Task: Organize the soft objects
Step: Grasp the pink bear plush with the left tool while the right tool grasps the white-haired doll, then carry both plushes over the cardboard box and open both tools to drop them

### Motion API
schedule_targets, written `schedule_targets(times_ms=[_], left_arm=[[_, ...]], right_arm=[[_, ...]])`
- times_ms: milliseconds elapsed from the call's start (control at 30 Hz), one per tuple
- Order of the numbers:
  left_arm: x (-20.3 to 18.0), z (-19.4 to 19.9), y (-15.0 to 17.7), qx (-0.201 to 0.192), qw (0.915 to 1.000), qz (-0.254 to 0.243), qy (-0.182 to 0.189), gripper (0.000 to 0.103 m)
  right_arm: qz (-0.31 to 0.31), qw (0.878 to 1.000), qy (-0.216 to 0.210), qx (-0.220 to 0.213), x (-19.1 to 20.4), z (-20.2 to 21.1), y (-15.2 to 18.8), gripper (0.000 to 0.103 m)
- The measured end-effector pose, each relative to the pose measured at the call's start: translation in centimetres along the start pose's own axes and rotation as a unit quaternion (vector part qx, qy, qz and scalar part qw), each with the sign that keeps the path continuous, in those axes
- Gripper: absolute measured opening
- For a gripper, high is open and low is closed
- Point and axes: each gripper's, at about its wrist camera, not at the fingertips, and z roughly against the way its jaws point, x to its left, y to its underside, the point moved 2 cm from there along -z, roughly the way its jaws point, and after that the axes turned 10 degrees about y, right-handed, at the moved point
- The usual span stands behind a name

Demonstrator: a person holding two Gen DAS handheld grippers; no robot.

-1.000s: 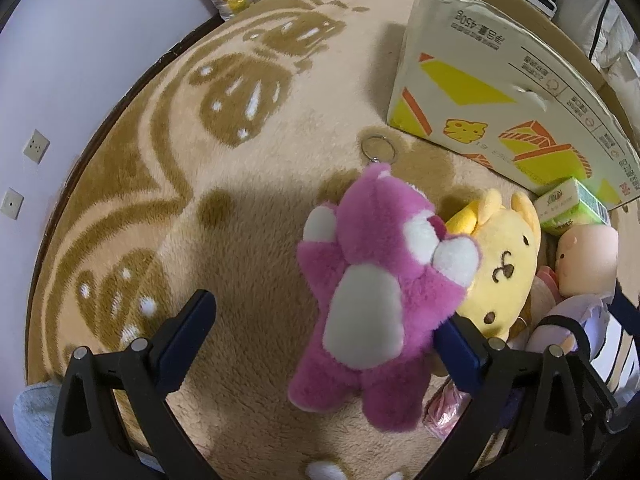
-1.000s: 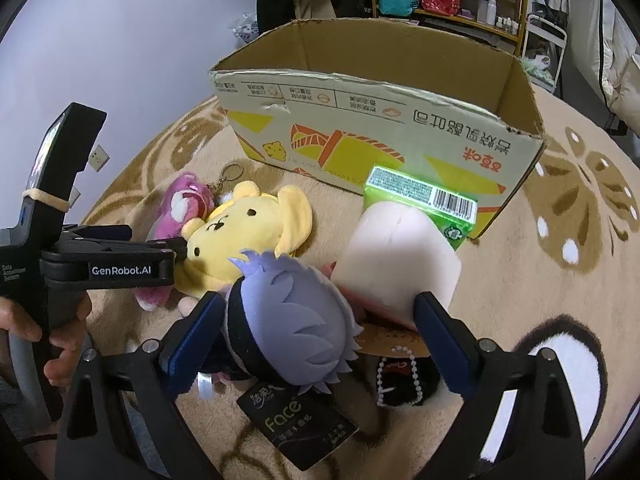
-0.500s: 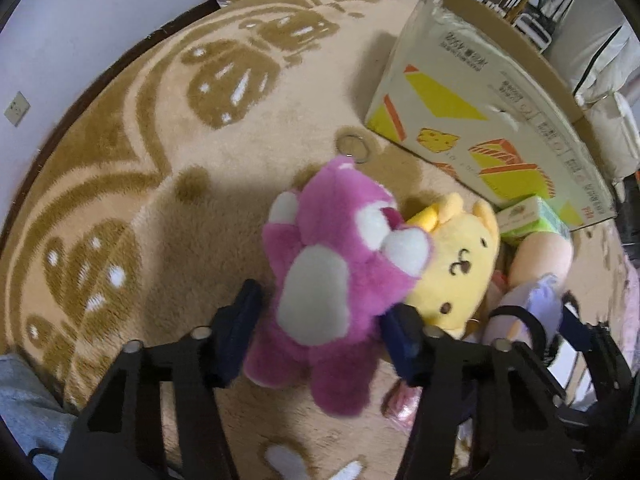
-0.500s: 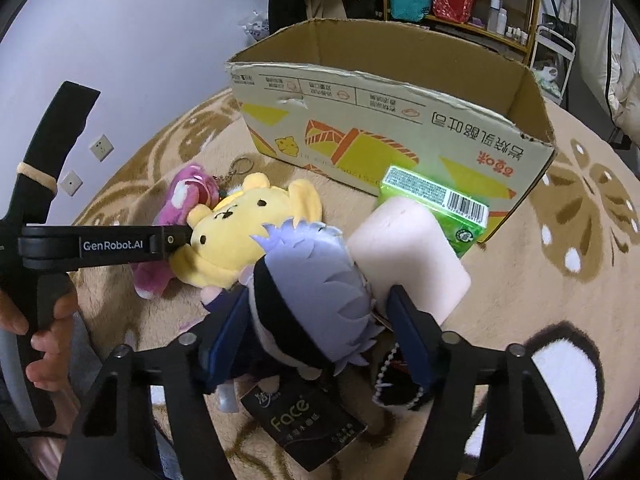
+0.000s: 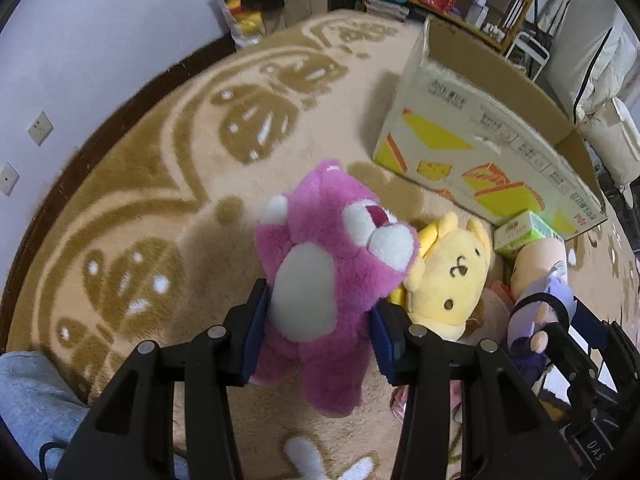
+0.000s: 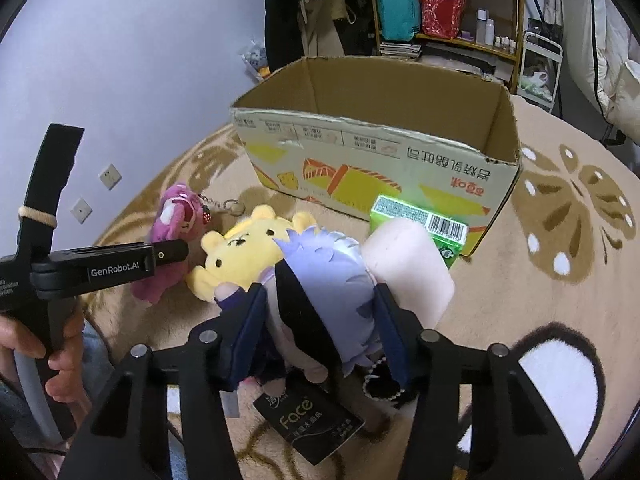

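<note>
- Left wrist view: the left gripper (image 5: 318, 334) has just been closing, and its blue pads now press both sides of the fluffy magenta plush bear with a white belly (image 5: 328, 292), clenched on its lower body.
- The bear sits in front of the open printed cardboard box (image 5: 480, 136), out on the tan patterned rug (image 5: 160, 160), its head tilted toward the box.
- Touching the bear on the box side lies a yellow plush dog with floppy ears (image 5: 452, 276); a small green carton (image 5: 524, 232) rests against the box's front wall.
- Right wrist view: the right gripper (image 6: 320, 334) has also just been closing and grips the lavender-haired plush doll in dark clothing (image 6: 332, 280) by its head.
- The doll lies in front of the cardboard box, between the yellow dog and a pale pink soft cylinder (image 6: 408, 264) that leans at the green carton.
- A black paper tag printed "face" (image 6: 308, 424) lies beneath the doll, on the side away from the box.
- A bare hand (image 6: 44, 344) holds the left gripper's handle.
</note>
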Motion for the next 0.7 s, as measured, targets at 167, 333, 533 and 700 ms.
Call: schedule_targets(times_ms=[167, 333, 533, 700], left_arm=[[-0.7, 1.8, 0.1, -0.035, 0.9992, -0.018, -0.007, 0.045], [-1.7, 3.5, 0.2, -0.065, 0.9962, -0.048, -0.033, 0.044], [-2.2, 5.8, 0.2, -0.117, 0.9905, -0.061, -0.038, 0.044], [-3.1, 7.7, 0.1, -0.167, 0.9814, -0.079, -0.052, 0.044]], right_arm=[[0.000, 1.000, 0.003, -0.010, 0.0, 0.4, -0.1, 0.053], [-0.020, 0.999, 0.008, -0.041, -1.0, 2.0, -0.4, 0.053], [-0.044, 0.994, 0.026, -0.097, -2.3, 4.2, -1.3, 0.053], [-0.062, 0.990, 0.033, -0.124, -3.3, 5.3, -2.2, 0.053]])
